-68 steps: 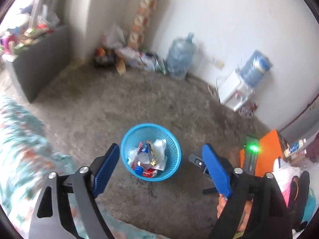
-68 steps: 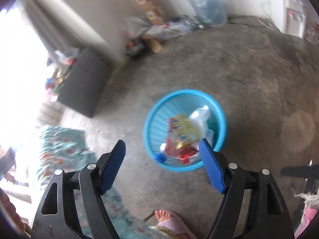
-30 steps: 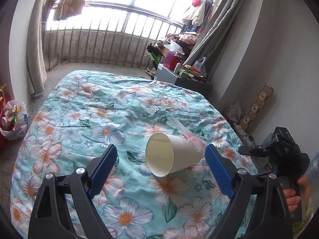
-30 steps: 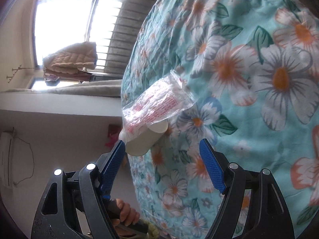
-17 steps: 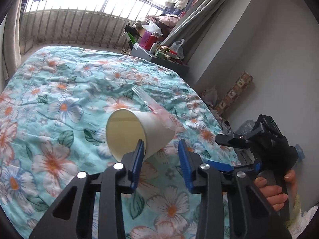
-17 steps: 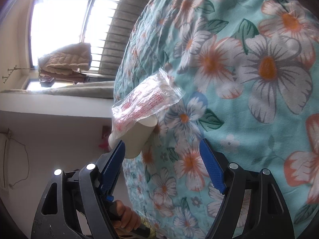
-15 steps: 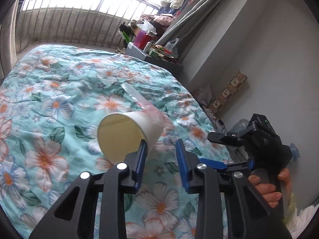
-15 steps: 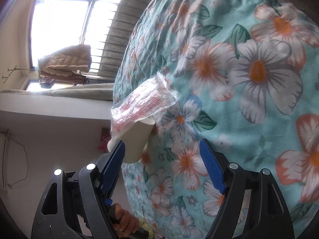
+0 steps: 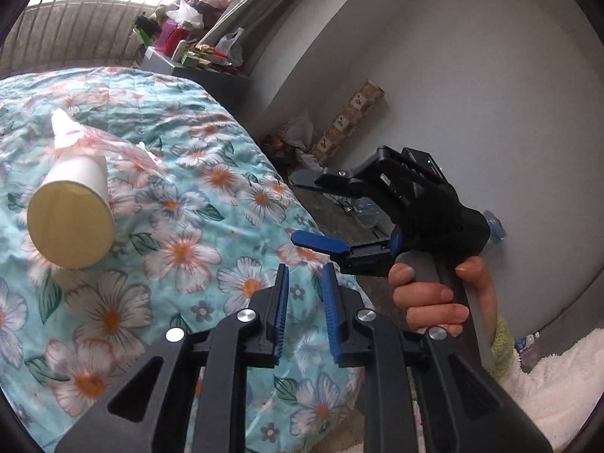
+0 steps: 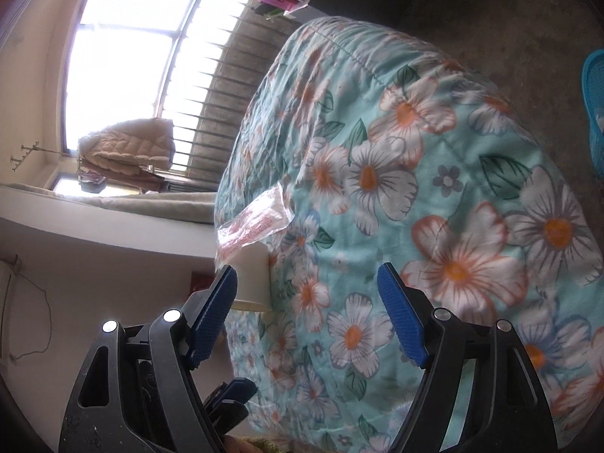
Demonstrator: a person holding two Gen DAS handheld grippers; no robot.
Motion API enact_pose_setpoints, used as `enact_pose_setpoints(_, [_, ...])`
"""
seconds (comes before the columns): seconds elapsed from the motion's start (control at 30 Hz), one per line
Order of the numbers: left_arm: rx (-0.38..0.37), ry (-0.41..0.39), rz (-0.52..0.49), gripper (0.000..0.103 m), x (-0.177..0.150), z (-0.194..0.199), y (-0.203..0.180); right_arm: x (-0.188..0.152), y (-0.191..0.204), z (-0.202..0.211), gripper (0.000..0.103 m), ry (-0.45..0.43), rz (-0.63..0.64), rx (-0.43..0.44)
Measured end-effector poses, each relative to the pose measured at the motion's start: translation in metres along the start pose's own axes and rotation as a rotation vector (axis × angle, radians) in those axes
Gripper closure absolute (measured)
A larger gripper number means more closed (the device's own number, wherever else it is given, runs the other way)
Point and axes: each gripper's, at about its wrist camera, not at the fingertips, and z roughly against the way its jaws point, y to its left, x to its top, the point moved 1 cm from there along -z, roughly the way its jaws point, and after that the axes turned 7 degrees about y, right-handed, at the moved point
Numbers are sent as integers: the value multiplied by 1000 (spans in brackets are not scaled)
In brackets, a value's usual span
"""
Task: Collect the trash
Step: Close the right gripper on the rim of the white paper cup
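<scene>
**Left claw nearly closed on nothing, paper cup lying off to its side**

The left claw points down at a slant over the near edge of the bed, whose quilt is turquoise with white and orange flowers. Its blue pads stand close together with only a narrow gap; the jaws have just been closing, and nothing lies between them, only quilt showing through the gap.

The paper cup lies on its side on the quilt, well to the left of the left claw in the left wrist view, its open mouth turned toward the camera. A clear plastic wrapper with red print lies against the cup's far end.

The right claw reaches in from the right side of that view, held by a hand wrapped around its grey handle, fingers curled across the front. Seen from its own camera, the right claw tilts downward over the bed with its jaws wide apart and empty. The paper cup appears just beside its left pad, partly hidden behind it; whether they touch I cannot tell. The wrapper lies just beyond the cup.

A blue basket shows at the right edge of the right wrist view, on the floor past the bed.
</scene>
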Motion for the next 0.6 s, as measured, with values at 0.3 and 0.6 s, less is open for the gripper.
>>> enact_pose_setpoints(0.3, [303,-259,138,70,21,90,69,-18,38,-26,36,46,227,-37])
enact_pose_setpoints(0.6, [498,-273,333,26,24,101,131,-54,112,-107,45,94,697,-245])
